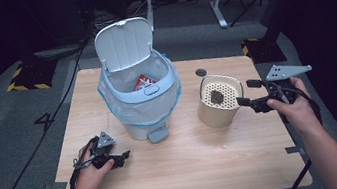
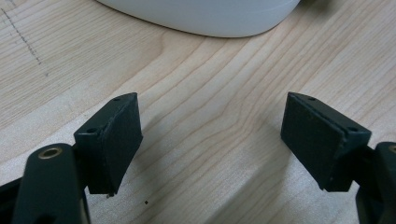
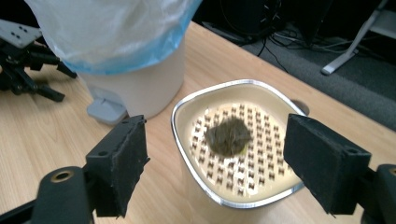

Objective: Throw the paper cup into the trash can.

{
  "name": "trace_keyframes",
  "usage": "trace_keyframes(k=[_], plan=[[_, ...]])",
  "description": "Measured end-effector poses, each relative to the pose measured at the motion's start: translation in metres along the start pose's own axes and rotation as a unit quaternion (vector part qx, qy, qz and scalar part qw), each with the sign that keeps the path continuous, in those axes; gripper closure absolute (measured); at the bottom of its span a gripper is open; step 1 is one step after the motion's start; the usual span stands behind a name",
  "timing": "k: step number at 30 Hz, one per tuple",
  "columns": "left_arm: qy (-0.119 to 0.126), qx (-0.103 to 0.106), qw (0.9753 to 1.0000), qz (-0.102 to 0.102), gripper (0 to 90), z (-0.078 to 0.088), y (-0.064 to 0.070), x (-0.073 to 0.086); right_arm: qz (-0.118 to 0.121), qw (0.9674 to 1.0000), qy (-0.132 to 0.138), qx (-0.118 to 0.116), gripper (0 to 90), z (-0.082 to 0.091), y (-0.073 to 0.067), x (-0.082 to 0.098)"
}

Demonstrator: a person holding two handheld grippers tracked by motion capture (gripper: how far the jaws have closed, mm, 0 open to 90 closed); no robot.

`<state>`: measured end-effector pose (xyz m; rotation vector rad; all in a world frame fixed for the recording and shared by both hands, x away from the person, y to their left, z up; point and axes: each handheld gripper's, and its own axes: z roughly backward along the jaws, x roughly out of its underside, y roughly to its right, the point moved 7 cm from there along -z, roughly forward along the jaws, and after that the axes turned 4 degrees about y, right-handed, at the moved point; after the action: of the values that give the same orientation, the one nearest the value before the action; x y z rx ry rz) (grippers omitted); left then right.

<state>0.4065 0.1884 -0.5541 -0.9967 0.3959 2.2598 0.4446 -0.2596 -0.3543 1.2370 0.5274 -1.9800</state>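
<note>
Right of pedal bin (image 1: pixel 139 96), on table (image 1: pixel 177 164): cream canister (image 3: pixel 229 154), perforated insert, soft dark clump (image 3: pixel 229 135) on top. Likely light, stiff, smooth; grip rim. Right hand-held gripper (image 3: pixel 215 163) released, straddling canister. Left hand-held gripper (image 2: pixel 212 140) released, near bin base.

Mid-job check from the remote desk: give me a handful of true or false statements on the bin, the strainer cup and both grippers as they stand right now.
1. The pedal bin has its lid up. True.
2. The cream cup lies tipped on its side. False: it stands upright, to the right of the bin in the high view.
3. A dark clump sits on the cup's perforated insert. True.
4. The right gripper is clamped on the clump. False: its jaws stand apart beside the cup's rim.
5. The left gripper holds a red packet. False: its jaws are open over bare table.
</note>
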Motion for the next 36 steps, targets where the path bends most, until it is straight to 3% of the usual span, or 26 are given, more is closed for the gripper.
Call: trace_keyframes(k=[5, 13, 22, 27, 33, 36], plan=[[0.001, -0.006, 1.0, 0.004, 19.9, 0.0, 0.0, 0.0, -0.007, 0.9999, -0.005, 0.01, 22.2, 0.004, 0.0, 0.023], [0.001, -0.008, 0.9999, 0.008, 19.7, 0.0, 0.001, 0.0, -0.029, 0.9991, -0.023, 0.018, 23.6, 0.001, -0.003, 0.078], [0.001, -0.011, 0.9999, 0.006, 19.8, 0.0, 0.0, 0.0, -0.067, 0.9952, -0.057, 0.042, 25.8, -0.017, -0.002, 0.149], [0.0, -0.007, 0.9999, 0.008, 20.1, 0.0, 0.0, 0.0, -0.087, 0.9927, -0.072, 0.042, 25.9, -0.024, -0.006, 0.177], [0.002, -0.006, 1.0, 0.008, 20.9, -0.001, 0.0, -0.001, -0.081, 0.9909, -0.098, 0.044, 23.8, -0.032, -0.01, 0.201], [0.002, -0.006, 0.9999, 0.009, 20.8, -0.002, 0.001, -0.002, -0.06, 0.9922, -0.095, 0.053, 23.2, -0.034, -0.01, 0.202]])
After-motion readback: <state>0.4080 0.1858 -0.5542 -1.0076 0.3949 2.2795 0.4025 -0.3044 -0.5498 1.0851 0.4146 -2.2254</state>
